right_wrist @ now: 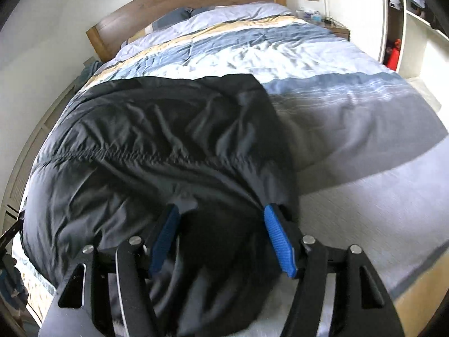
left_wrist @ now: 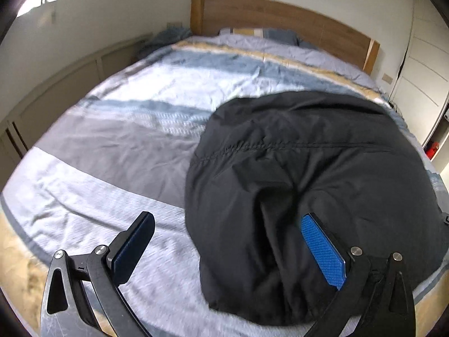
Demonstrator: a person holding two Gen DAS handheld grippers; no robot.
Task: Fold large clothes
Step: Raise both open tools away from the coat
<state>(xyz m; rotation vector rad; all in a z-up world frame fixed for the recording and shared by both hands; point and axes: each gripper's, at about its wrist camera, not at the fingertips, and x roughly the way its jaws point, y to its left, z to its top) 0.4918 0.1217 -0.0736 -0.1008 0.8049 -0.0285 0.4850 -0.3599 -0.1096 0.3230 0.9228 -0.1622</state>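
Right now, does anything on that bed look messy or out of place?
Only the black garment: it lies rumpled and bunched on the striped duvet, with creases and a puckered seam, not yet neatly folded. Both tools, left and right, are open around its near edge. Nothing looks spilled or damaged.

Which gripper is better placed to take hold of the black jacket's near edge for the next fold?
Right. The right gripper is open with the black jacket bunched between its fingers. The left gripper straddles the jacket's edge, one finger over bare duvet.
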